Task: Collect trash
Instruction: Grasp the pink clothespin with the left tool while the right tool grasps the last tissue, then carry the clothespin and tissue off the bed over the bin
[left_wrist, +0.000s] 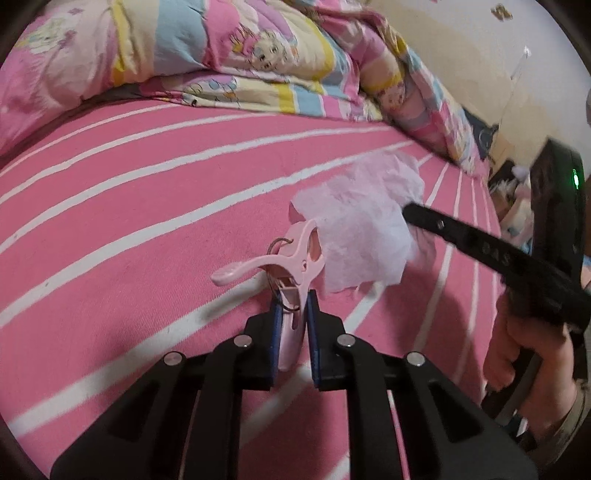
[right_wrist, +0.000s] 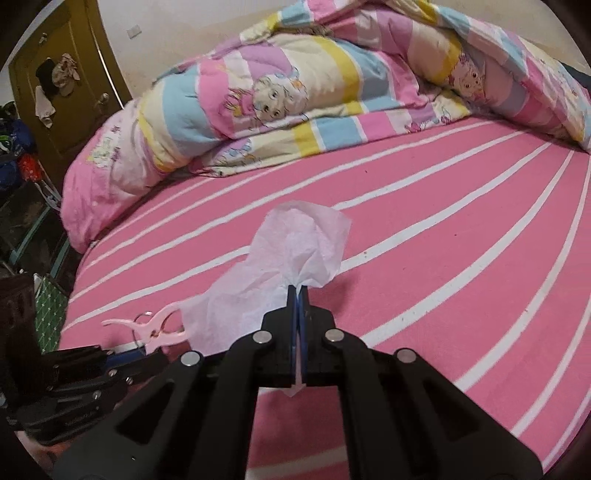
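Bed (right_wrist: 424, 229) with pink striped sheet, bunched cartoon quilt (right_wrist: 295, 96) along far edge. Tissue (right_wrist: 295, 251) lifted off mid-bed, pinched tight in right hand-held gripper (right_wrist: 298, 291) for disposal. Left hand-held gripper (left_wrist: 293, 314) clamps pink clothes peg (left_wrist: 291, 266) by one handle, likely also clearing it.

A bed takes up most of both views, covered with a pink sheet (right_wrist: 424, 229) crossed by white stripes, and a bunched quilt (right_wrist: 295, 92) in pink, blue and yellow blocks with cartoon figures lies along its far side. Behind it rises a plain cream wall (right_wrist: 192, 33) with a small white switch plate, and at the left stands an olive-yellow door (right_wrist: 74, 122) with a round knob and clothes hanging on it. Cluttered bags and boxes (right_wrist: 22, 206) crowd the dim floor beside the bed.
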